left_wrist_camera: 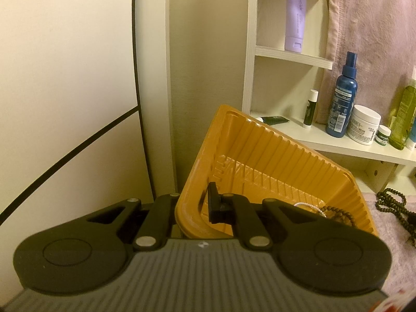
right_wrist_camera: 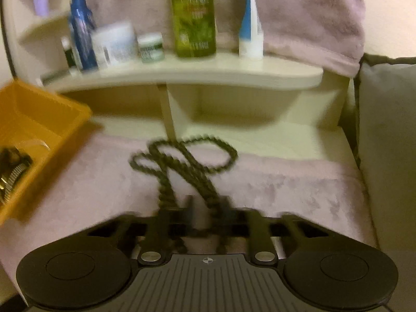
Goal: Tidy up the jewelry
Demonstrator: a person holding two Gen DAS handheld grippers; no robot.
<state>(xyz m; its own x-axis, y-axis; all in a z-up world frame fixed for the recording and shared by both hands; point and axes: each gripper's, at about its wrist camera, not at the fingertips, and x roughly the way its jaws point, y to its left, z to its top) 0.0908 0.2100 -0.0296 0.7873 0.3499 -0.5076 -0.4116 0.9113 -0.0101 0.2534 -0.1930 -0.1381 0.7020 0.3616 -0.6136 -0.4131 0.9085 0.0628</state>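
My left gripper [left_wrist_camera: 200,208] is shut on the near rim of an orange plastic tray [left_wrist_camera: 273,156], which it holds tilted up. One finger [left_wrist_camera: 214,202] is inside the tray; the other is hidden behind the wall. A dark bead string [left_wrist_camera: 338,213] and a thin silver chain [left_wrist_camera: 306,205] lie in the tray's low corner. A long dark bead necklace [right_wrist_camera: 182,156] lies looped on the pink towel [right_wrist_camera: 286,187]. My right gripper [right_wrist_camera: 209,208] is down on the necklace's near end, its fingers close on either side of one strand. This view is blurred. The tray [right_wrist_camera: 52,119] is at its left.
A cream shelf unit [right_wrist_camera: 208,70] stands behind the towel. On it are a blue spray bottle [left_wrist_camera: 343,98], a white cream jar [left_wrist_camera: 364,124], a green bottle [right_wrist_camera: 195,15] and a blue-white toothbrush [right_wrist_camera: 249,26]. A lilac tube [left_wrist_camera: 295,18] stands higher up. A grey cushion [right_wrist_camera: 390,130] borders the right.
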